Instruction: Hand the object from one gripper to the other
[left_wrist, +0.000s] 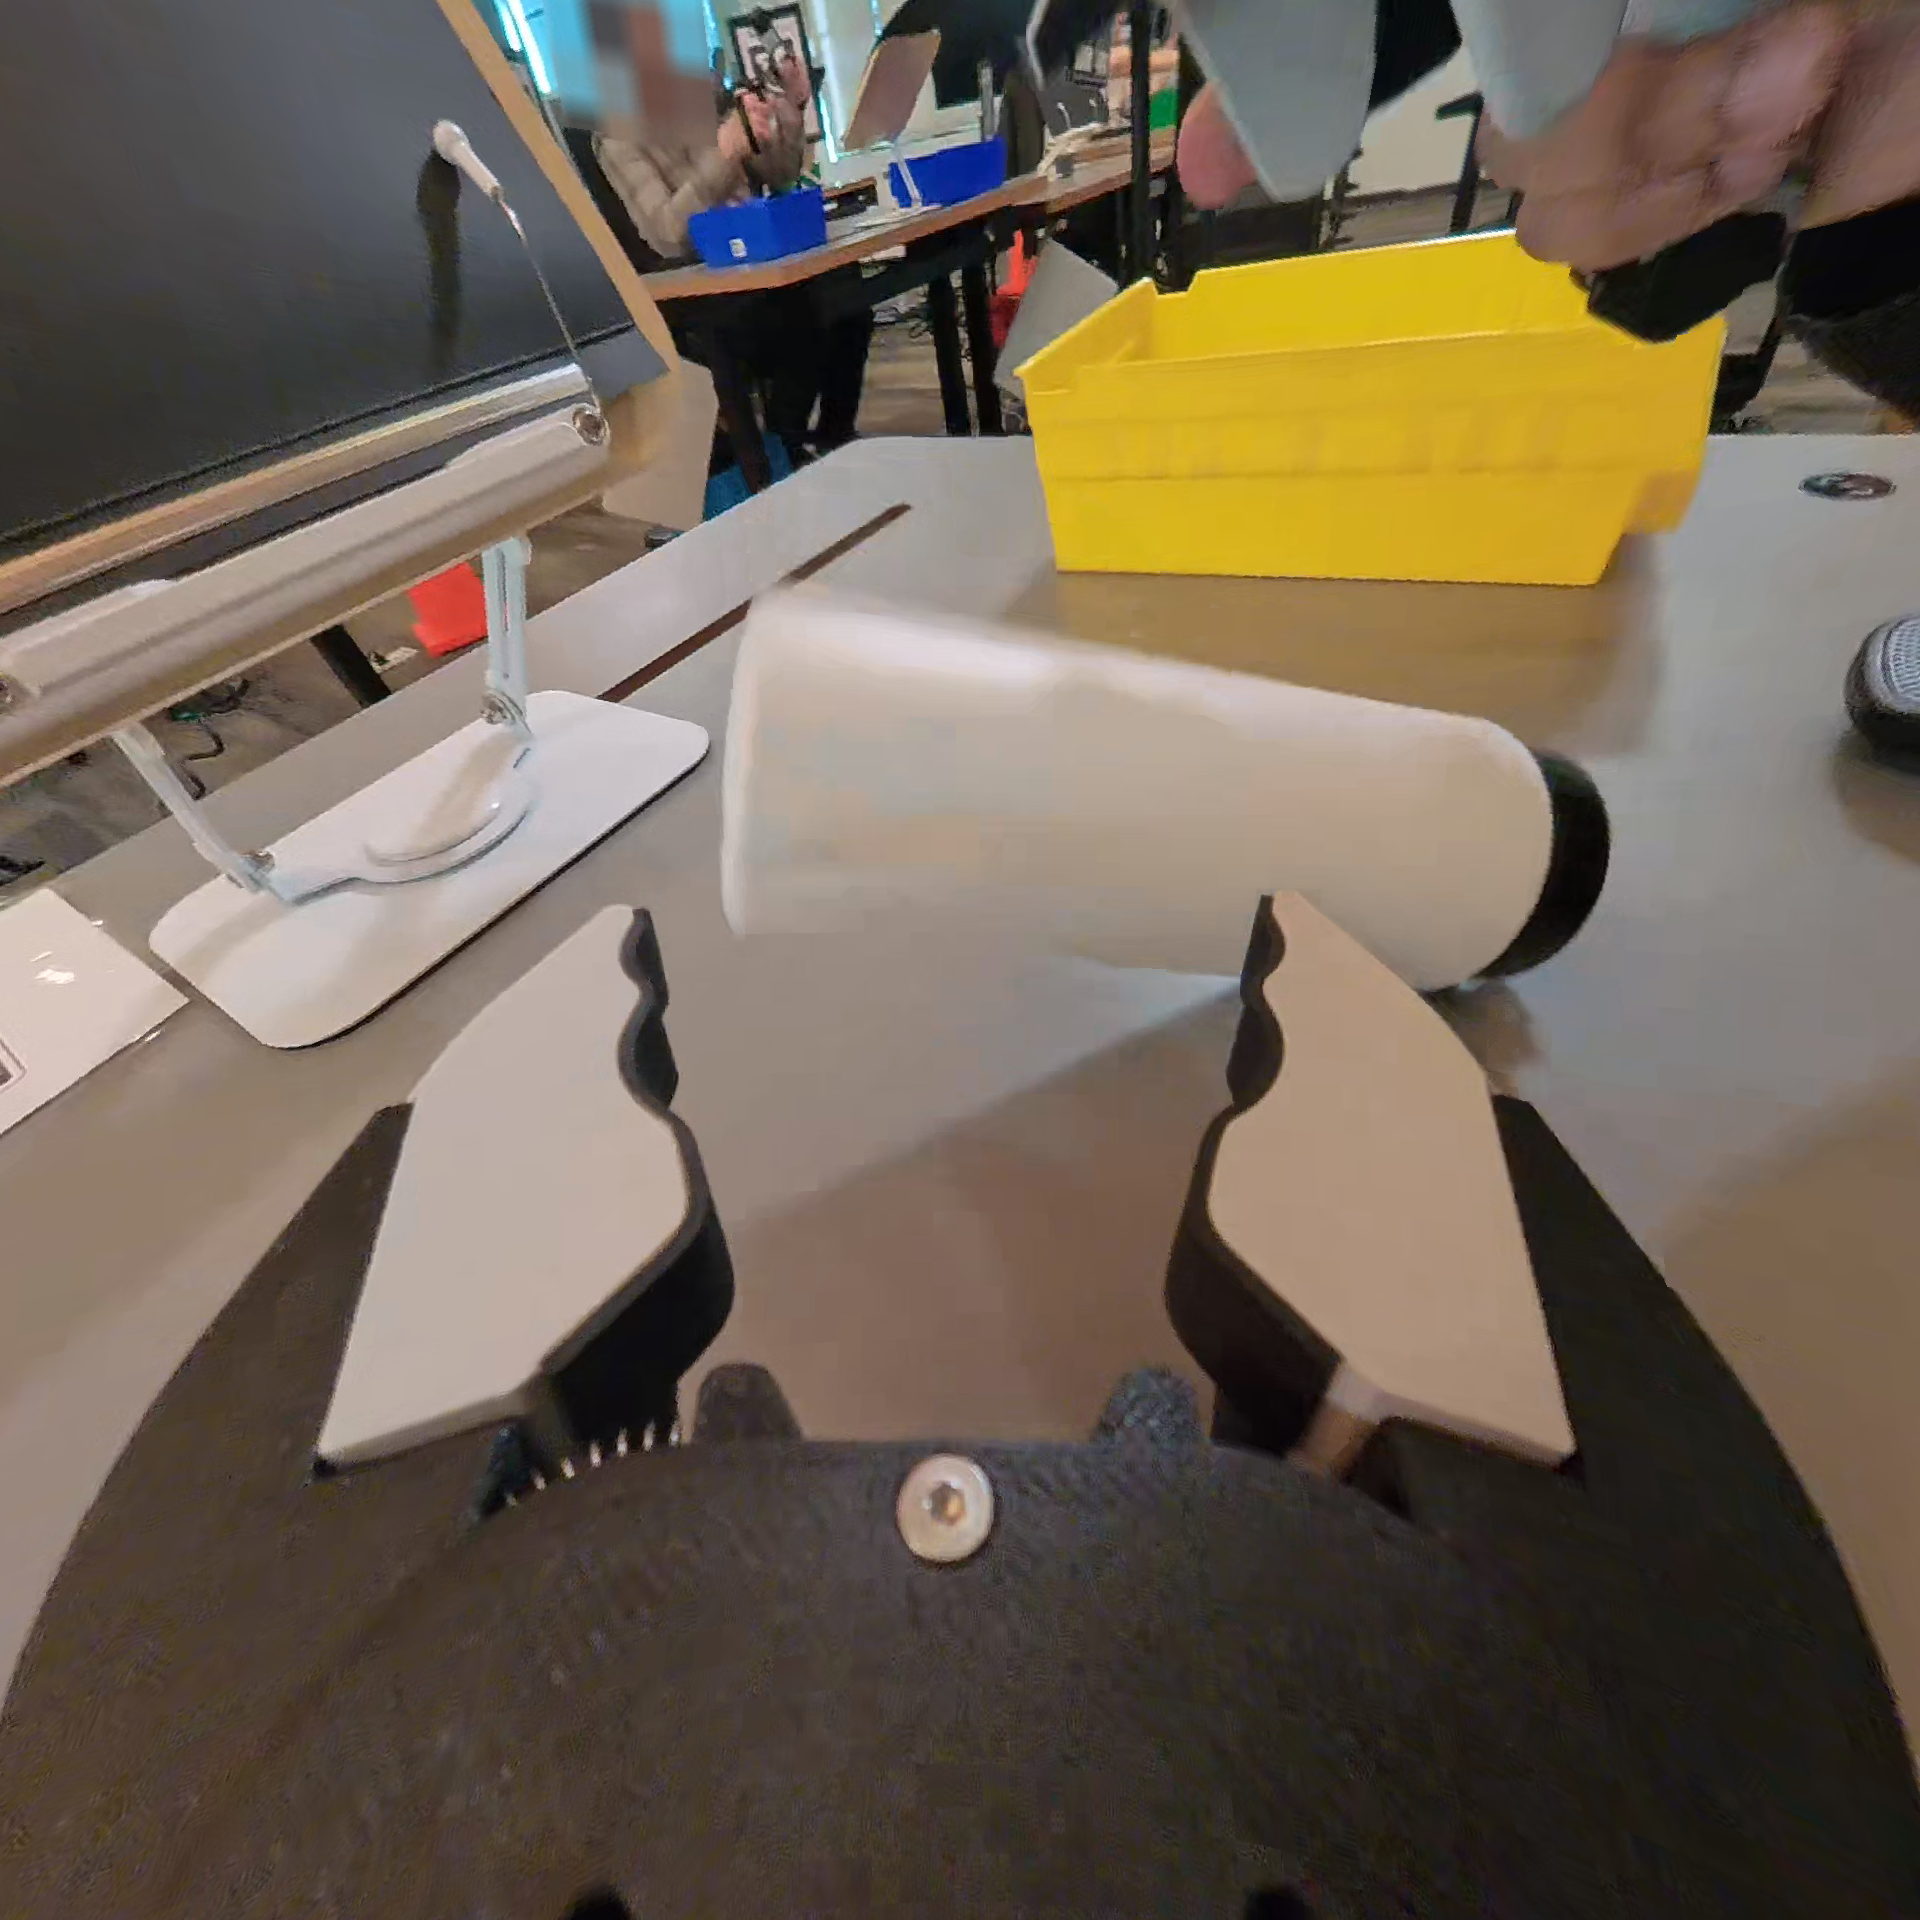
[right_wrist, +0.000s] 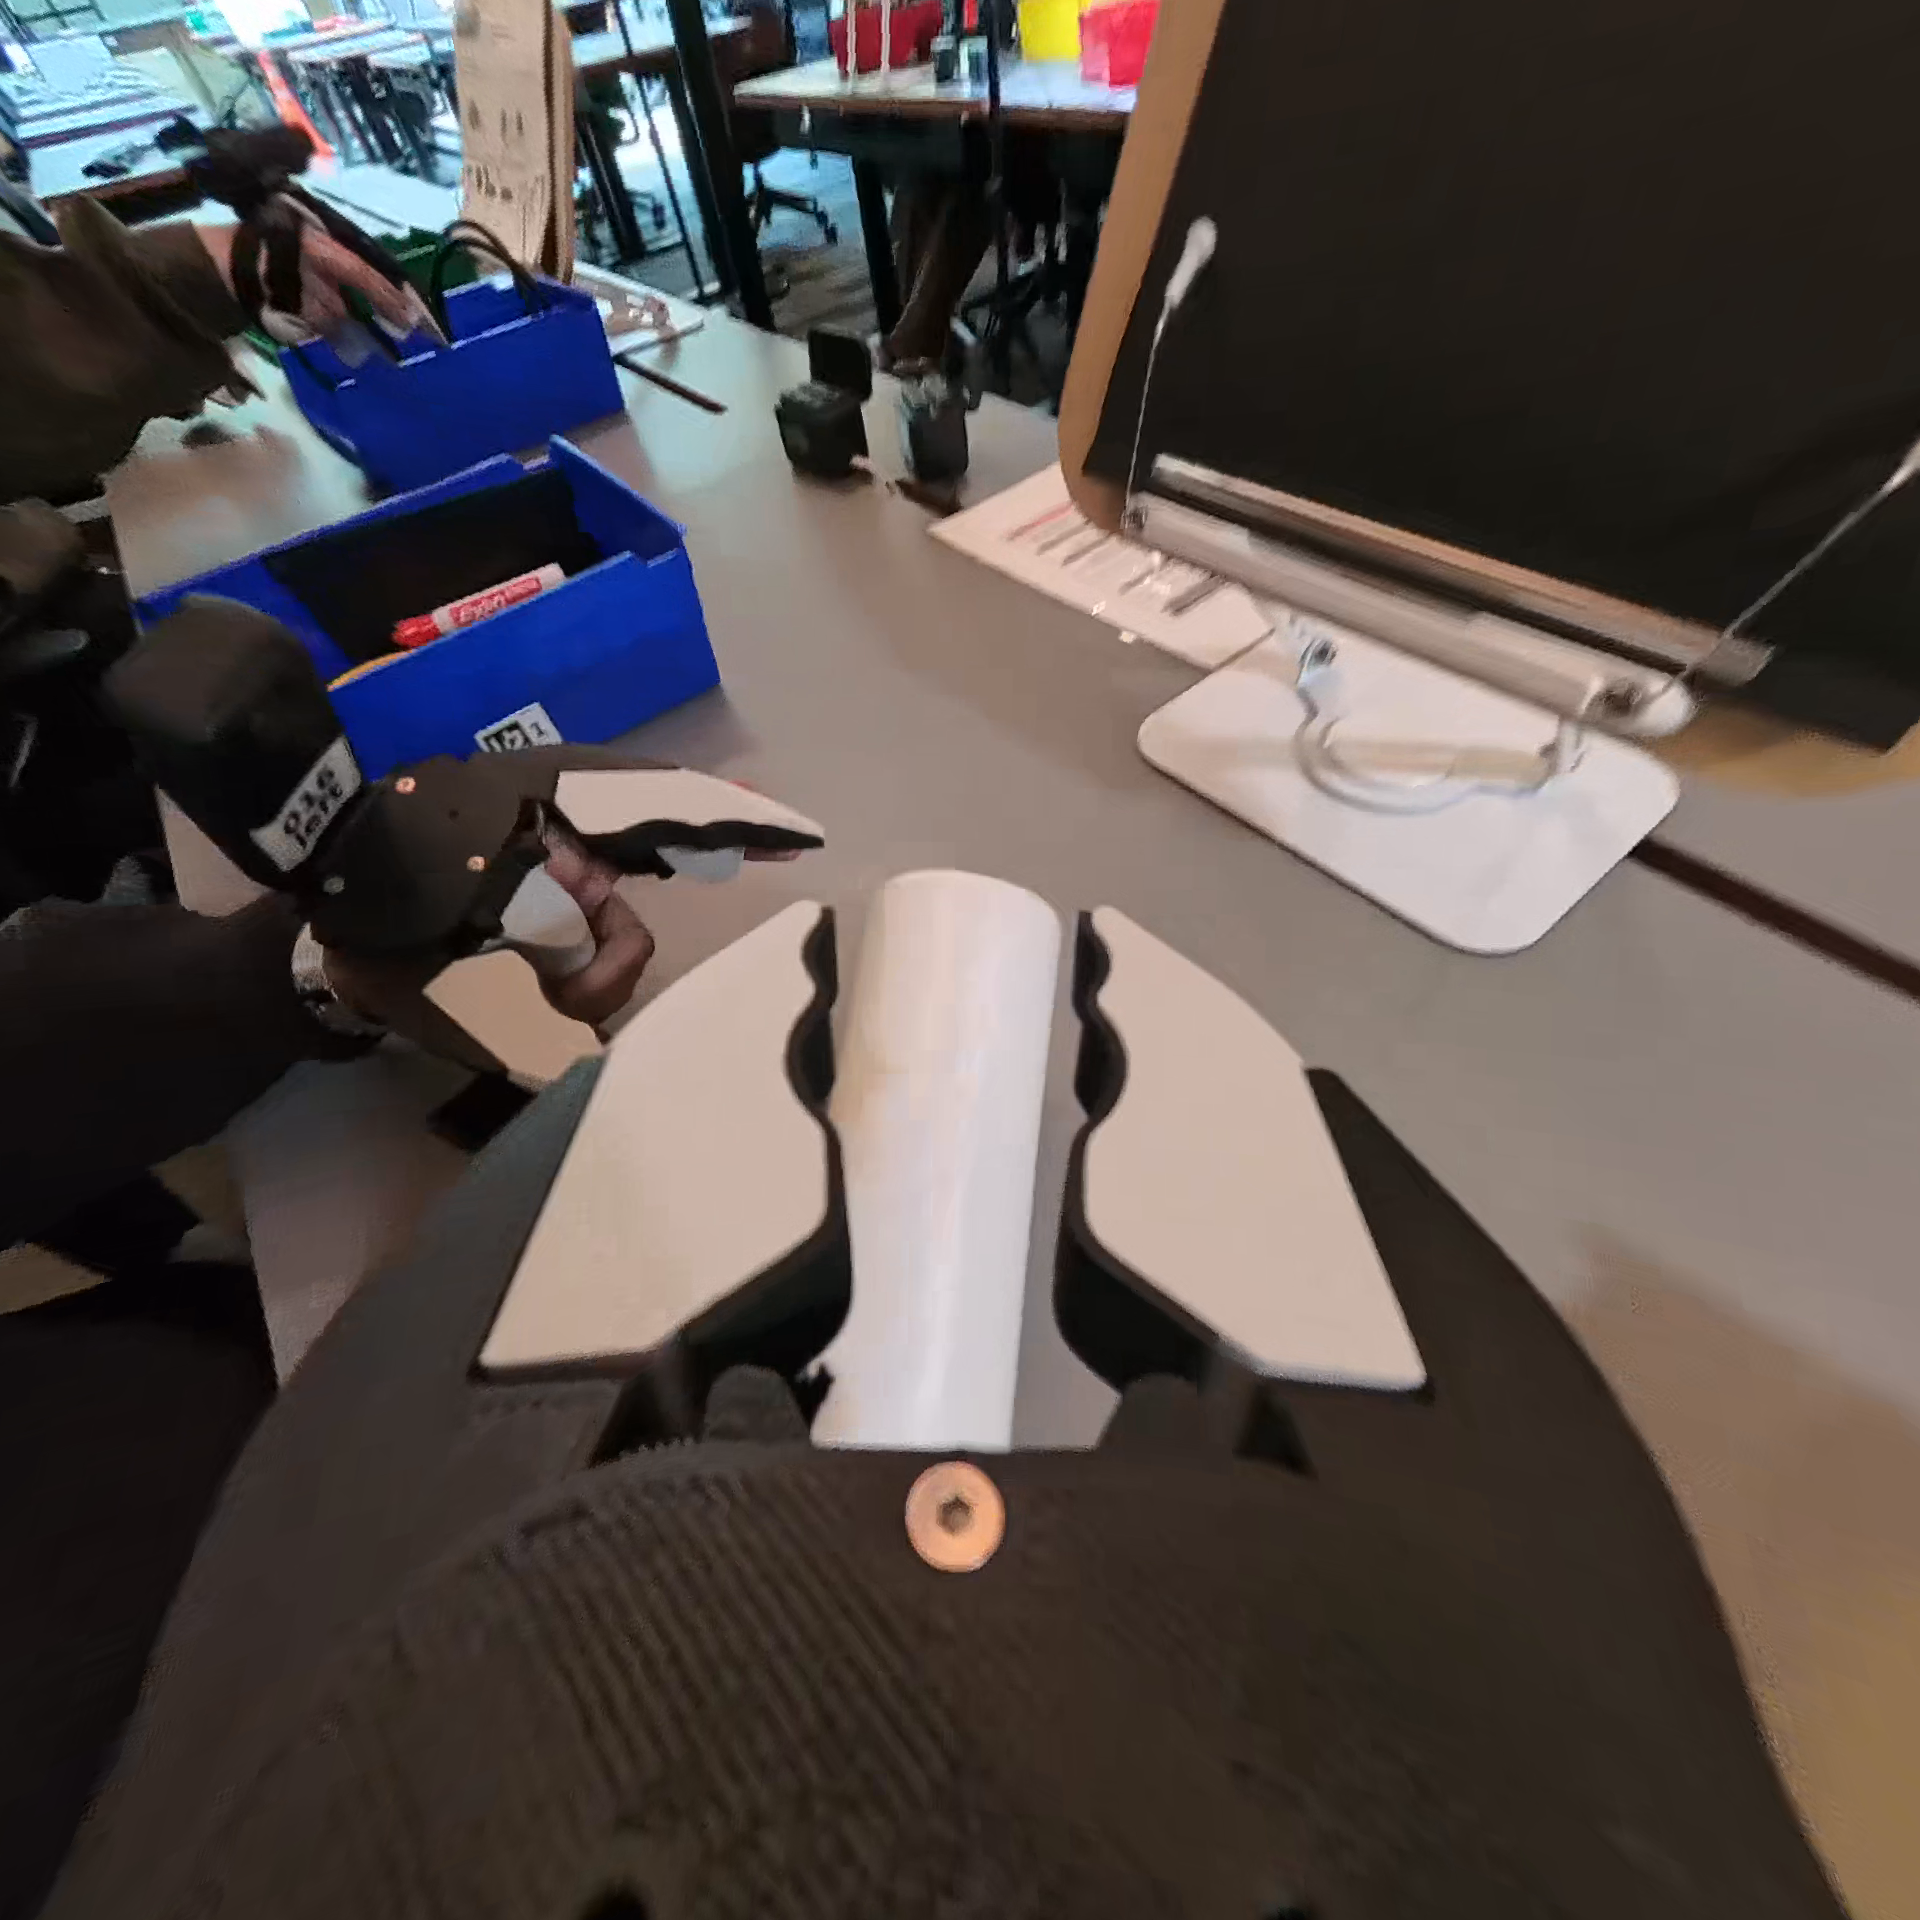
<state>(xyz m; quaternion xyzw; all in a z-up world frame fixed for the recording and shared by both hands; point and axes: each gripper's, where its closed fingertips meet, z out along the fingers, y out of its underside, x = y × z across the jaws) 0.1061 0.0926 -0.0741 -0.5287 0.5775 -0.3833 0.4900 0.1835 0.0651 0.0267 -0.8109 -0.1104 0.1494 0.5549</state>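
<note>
A white bottle (left_wrist: 1122, 810) with a black cap (left_wrist: 1569, 862) lies on its side on the grey table (left_wrist: 935, 1143), blurred. My left gripper (left_wrist: 951, 914) is open wide and empty, its fingertips just short of the bottle's side. In the right wrist view the bottle (right_wrist: 945, 1091) shows through the gap of my right gripper (right_wrist: 954, 920), lower down. The right gripper's pads stand apart and do not press on it. In the left wrist view a right gripper finger (left_wrist: 1288, 114) is high above the bottle. The left gripper (right_wrist: 707, 831) also shows at the left.
A yellow bin (left_wrist: 1330, 488) stands behind the bottle. A black screen on a white stand (left_wrist: 416, 862) is at the left, seen at the right in the right wrist view (right_wrist: 1403, 810). Two blue bins (right_wrist: 540, 665) (right_wrist: 468, 384) sit farther off. A paper sheet (left_wrist: 62, 987) lies by the stand. Left tips to right tips: about 15 cm.
</note>
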